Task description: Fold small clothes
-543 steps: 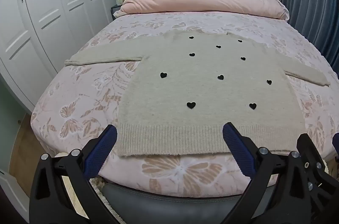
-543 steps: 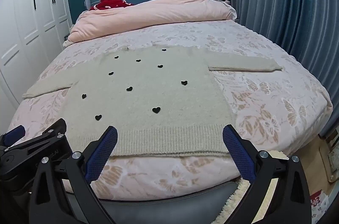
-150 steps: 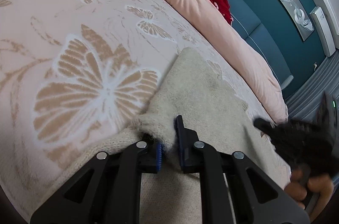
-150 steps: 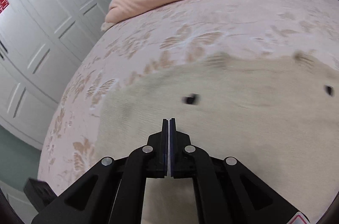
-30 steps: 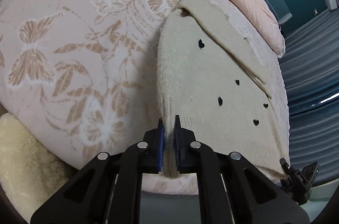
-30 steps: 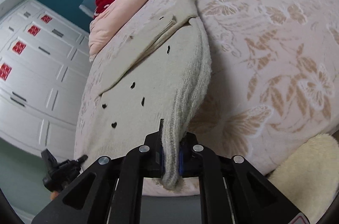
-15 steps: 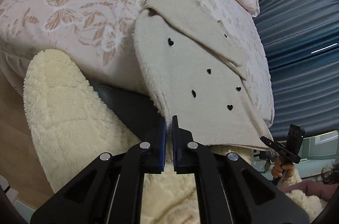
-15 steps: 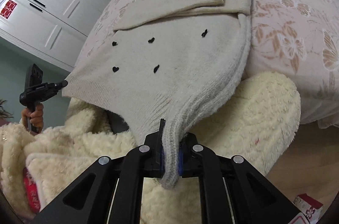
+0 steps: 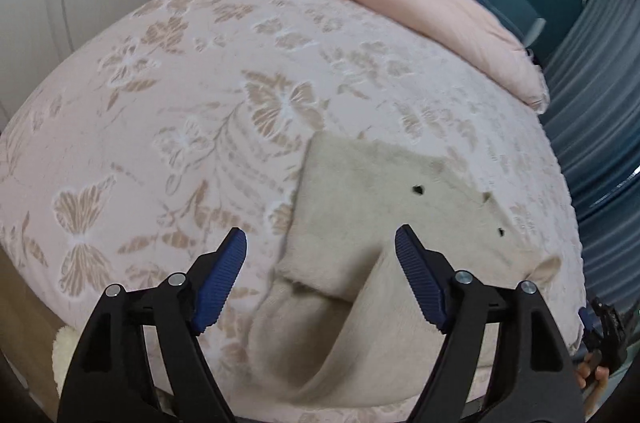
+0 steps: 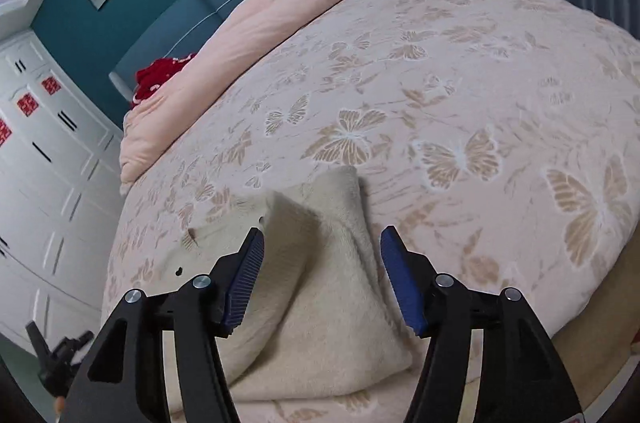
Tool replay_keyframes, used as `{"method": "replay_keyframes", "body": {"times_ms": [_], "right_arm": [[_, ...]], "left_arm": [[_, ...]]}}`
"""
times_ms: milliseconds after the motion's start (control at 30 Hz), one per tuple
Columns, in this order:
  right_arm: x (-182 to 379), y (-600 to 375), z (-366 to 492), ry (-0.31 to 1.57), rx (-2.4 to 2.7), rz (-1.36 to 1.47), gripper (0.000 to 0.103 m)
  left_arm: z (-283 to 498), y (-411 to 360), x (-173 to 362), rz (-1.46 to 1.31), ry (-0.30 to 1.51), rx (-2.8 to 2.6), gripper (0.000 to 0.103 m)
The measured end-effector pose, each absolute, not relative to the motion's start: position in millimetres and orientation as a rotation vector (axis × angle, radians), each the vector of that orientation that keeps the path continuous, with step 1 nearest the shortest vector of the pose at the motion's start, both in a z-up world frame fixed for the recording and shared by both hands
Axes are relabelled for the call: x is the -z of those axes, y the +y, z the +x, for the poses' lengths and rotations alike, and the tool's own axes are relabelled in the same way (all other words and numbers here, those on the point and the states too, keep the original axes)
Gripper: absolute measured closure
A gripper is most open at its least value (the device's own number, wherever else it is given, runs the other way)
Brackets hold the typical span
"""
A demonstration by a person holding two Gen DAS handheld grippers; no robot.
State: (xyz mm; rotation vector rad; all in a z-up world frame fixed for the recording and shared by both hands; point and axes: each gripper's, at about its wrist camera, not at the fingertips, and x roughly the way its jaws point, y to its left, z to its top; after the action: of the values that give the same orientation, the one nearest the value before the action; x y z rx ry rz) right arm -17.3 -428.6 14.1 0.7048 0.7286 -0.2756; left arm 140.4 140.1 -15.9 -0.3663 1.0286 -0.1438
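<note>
Left wrist view: left gripper point(image 9: 320, 277) spread wide, gripping nothing, hovering low over folded beige sweater point(image 9: 384, 223) near the bed point(image 9: 160, 103) foot edge. Right gripper point(image 10: 322, 277) same deal, fingers wide apart, empty, angled down over sweater's bunched fold.

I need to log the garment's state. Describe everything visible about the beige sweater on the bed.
The sweater is a beige, fuzzy knit dotted with small black hearts. It lies folded into a thick, layered bundle near the foot edge of the floral bedspread, which alone touches it. An upper flap is doubled over the lower layers, leaving soft, rounded folds. The left gripper and right gripper both hang open just above it, gripping nothing. Its sleeves and collar cannot be made out.
</note>
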Motion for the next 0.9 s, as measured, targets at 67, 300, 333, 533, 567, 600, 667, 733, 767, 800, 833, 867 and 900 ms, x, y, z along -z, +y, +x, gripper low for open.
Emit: {"method": "replay_keyframes", "body": {"times_ms": [67,300,333,533,567,600,667,733,767,800,833,867,900], "right_arm": [[1.0,-417.5,-24.9,0.752,0.251,0.689,0.041],[29.3,-408.4,-0.8,0.865,0.224,0.548,0.039],[30.9,-409.7,3.3,0.866,0.218,0.563,0.039],[38.5,-406.3,62.8,0.925,0.201,0.46,0.029],[44.3,-406.4,72.0,0.94,0.213,0.45,0.029],[51.5,-406.3,80.3,0.957,0.216,0.453,0.03],[62.5,-403.2,88.5,1.001,0.192,0.48,0.065],[60.6,-391.8,84.6,1.017,0.126,0.479,0.095],[54.0,-384.0,77.9,0.997,0.121,0.446,0.095],[44.8,-376.3,69.6,0.968,0.105,0.411,0.096],[35.2,-370.6,61.4,0.943,0.078,0.399,0.096],[23.1,-367.0,52.8,0.916,0.057,0.4,0.096],[8.9,-365.9,45.9,0.879,0.05,0.4,0.096]], "left_arm": [[132.1,145.8,29.4,-0.423,1.055,0.184,0.025],[154.7,97.8,56.6,-0.316,1.159,0.382,0.009],[161.4,87.5,65.4,-0.305,1.205,0.424,0.009],[182.6,54.3,104.2,-0.196,1.342,0.424,0.036],[183.6,54.6,107.4,-0.193,1.355,0.408,0.044],[183.1,56.4,107.7,-0.203,1.353,0.398,0.06],[181.1,63.3,100.9,-0.24,1.338,0.398,0.095],[174.7,72.8,83.7,-0.289,1.288,0.43,0.095],[170.2,75.5,72.5,-0.291,1.256,0.454,0.096],[165.4,77.1,59.6,-0.282,1.226,0.473,0.096],[161.0,79.1,46.0,-0.277,1.196,0.491,0.096],[159.6,81.2,32.4,-0.279,1.165,0.505,0.096],[159.3,82.4,18.1,-0.279,1.132,0.513,0.096]]}}
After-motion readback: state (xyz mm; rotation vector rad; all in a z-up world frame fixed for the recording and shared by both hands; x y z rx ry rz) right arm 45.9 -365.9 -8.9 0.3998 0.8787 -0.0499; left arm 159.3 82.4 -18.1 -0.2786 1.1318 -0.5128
